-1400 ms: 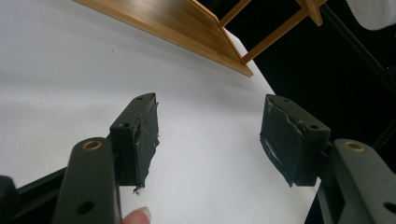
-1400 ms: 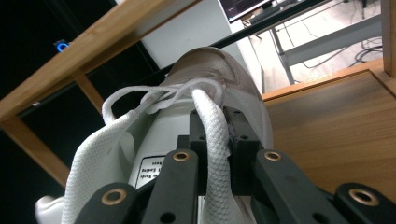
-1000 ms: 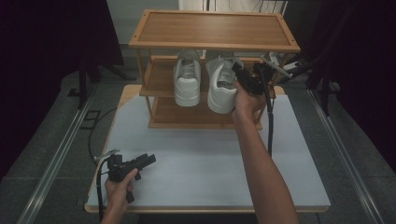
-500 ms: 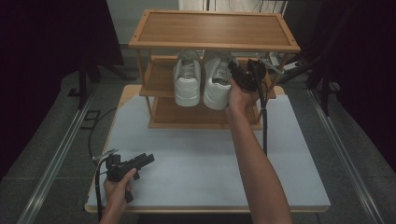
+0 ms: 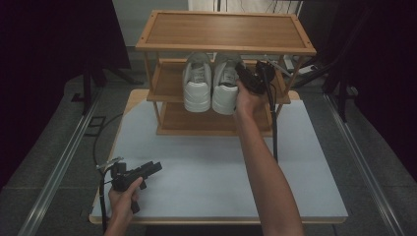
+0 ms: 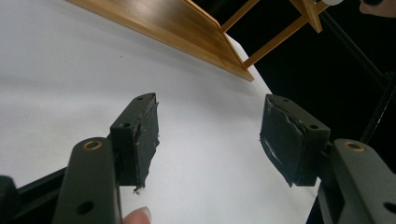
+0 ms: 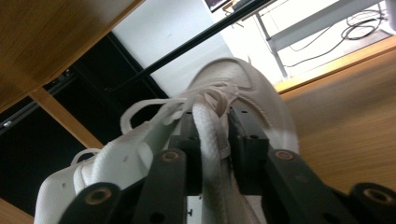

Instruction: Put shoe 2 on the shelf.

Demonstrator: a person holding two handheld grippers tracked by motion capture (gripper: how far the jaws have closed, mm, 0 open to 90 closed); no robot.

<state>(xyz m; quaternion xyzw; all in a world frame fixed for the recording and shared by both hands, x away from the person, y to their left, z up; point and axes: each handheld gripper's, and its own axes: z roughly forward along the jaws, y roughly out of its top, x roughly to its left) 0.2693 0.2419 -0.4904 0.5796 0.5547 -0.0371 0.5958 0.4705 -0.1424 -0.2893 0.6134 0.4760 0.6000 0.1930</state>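
Since a second ago my right gripper point(image 5: 244, 74) has slid inward along the middle shelf point(image 5: 167, 88) with the right-hand white sneaker point(image 5: 225, 88), which now sits close beside its twin point(image 5: 197, 89).

Its jaws have just been easing apart, yet the right gripper view has them narrowly set with the shoe's collar edge point(image 7: 205, 126) pinched between the pads. My left gripper point(image 5: 142, 172) rests low over the white table point(image 5: 211, 167), jaws wide, holding nothing. I judge the sneaker light, soft in the upper, stiff at the sole; the heel collar gives the surest hold, laces would slip. Smooth wood lets it slide, but the rack's top board leaves little headroom.
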